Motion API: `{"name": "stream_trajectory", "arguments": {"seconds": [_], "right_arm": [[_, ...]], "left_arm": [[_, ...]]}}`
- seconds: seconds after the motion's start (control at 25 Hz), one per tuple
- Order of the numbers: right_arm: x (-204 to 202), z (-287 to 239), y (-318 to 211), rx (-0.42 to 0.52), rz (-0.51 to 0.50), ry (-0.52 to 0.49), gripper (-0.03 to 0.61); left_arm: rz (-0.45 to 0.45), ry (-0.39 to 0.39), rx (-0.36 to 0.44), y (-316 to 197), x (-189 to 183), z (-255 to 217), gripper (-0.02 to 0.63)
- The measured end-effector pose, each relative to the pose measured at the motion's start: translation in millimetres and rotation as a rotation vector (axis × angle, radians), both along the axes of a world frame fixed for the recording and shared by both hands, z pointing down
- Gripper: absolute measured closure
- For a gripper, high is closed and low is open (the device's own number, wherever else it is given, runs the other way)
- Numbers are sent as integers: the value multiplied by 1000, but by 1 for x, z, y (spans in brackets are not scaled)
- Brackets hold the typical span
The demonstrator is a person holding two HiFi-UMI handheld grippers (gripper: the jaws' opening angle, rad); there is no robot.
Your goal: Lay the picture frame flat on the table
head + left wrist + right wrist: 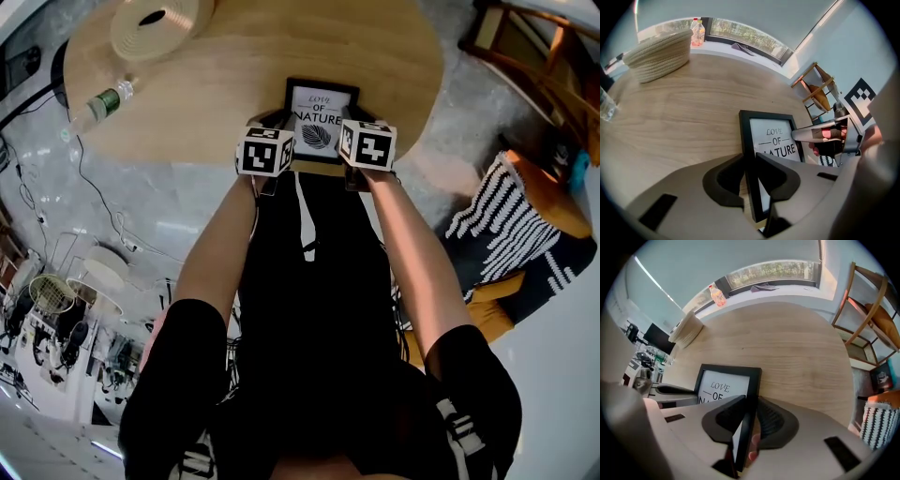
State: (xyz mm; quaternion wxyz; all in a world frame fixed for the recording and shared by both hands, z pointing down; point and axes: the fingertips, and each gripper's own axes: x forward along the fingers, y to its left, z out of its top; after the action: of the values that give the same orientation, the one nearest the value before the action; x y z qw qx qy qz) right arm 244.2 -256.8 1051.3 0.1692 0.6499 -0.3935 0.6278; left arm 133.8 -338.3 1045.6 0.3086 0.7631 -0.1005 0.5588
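A black picture frame (322, 117) with a white "LOVE OF NATURE" print sits near the front edge of the round wooden table (234, 75), its face turned up toward me. My left gripper (279, 141) is shut on its left edge, and in the left gripper view the black frame (776, 136) runs between the dark pads of that gripper (750, 176). My right gripper (352, 141) is shut on the right edge, where the frame (724, 383) is pinched in the right gripper (749, 420). I cannot tell whether the frame's back touches the table.
A woven rope basket (155, 23) stands at the table's far left, with a clear plastic bottle (98, 105) lying near the left edge. A wooden shelf (534, 56) and a striped cushion (511, 225) are to the right. Cables run over the floor at left.
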Motion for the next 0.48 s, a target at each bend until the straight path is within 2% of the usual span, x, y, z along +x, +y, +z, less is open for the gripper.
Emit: {"name": "stream_trajectory", "arguments": {"seconds": [0.08,0.2,0.24,0.32,0.48], "right_arm": [[1,0,0,-18,5,-4,482],[2,-2,-1,18,50,-37,480],[2,-6,2,29,65,-42,465],[6,-23,4,60,94,-22,408],[20,-93,-17,170,109,72,408]], "left_arm": [[6,-3,2,-1,-1,4,518],[13,16,-2,-4,-3,2,509],[12,26,7,-5,-5,-5,480],[-7,65,40,-11,-8,-29,480],[-108,167,128,-42,-3,-104,515]]}}
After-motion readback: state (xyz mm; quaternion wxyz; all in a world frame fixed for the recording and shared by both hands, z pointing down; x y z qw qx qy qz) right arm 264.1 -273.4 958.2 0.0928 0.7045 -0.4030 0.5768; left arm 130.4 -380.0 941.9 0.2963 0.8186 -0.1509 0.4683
